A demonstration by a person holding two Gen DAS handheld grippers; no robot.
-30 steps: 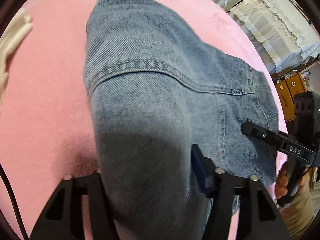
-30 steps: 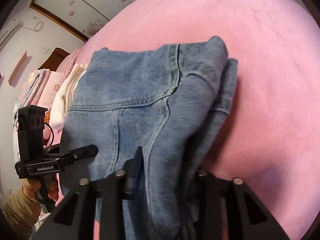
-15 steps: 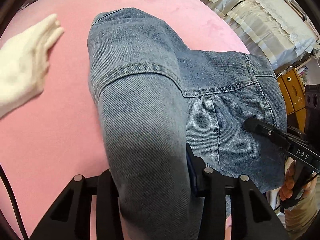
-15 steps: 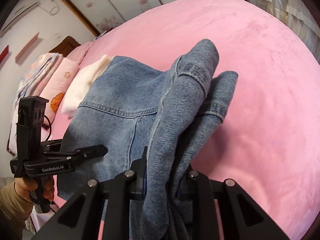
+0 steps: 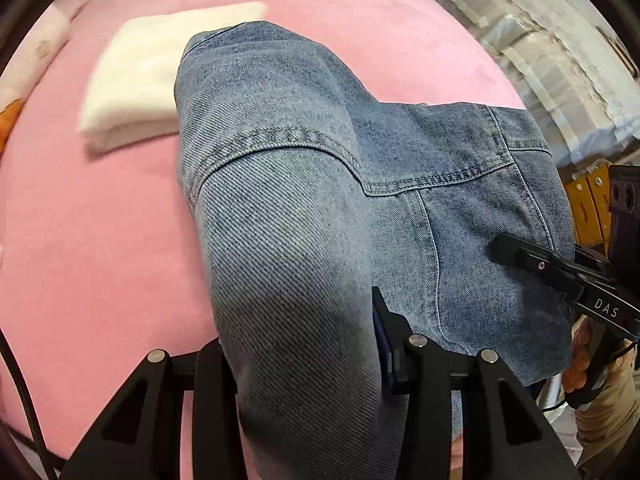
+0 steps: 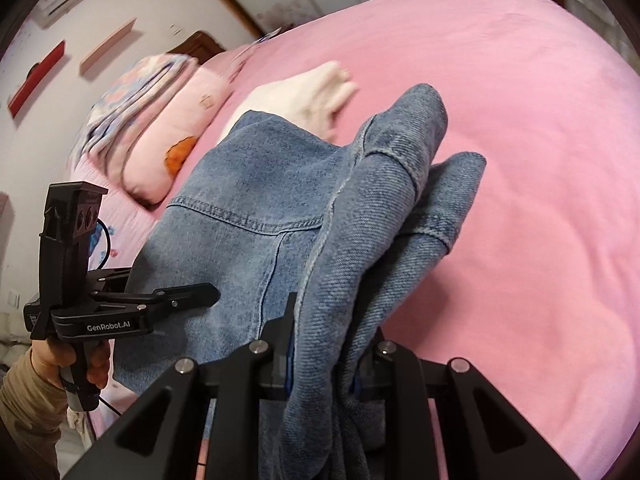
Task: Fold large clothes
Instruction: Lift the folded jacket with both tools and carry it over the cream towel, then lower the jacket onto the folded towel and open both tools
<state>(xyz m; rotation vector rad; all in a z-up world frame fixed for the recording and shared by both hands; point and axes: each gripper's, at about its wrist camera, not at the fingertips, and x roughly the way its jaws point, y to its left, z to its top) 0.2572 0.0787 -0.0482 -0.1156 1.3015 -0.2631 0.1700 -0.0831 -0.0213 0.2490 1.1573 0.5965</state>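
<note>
A blue denim jacket [image 5: 304, 184] hangs between my two grippers, lifted above the pink bed [image 5: 88, 248]. My left gripper [image 5: 300, 344] is shut on a thick fold of the denim at one side; its tips are hidden by the cloth. My right gripper [image 6: 324, 340] is shut on the other bunched side of the jacket [image 6: 360, 224]. In the left wrist view the right gripper [image 5: 520, 256] shows against the jacket's far edge. In the right wrist view the left gripper [image 6: 188, 296] shows at the jacket's left edge.
A folded white garment [image 5: 140, 80] lies on the bed beyond the jacket and also shows in the right wrist view [image 6: 304, 96]. Pink pillows and folded bedding [image 6: 168, 120] sit at the head of the bed. Striped bedding [image 5: 540, 60] lies off the bed's right side.
Both grippers have risen and tilted with the jacket held. More of the bed, the white garment and the pillows have come into view. The grips have not changed.
</note>
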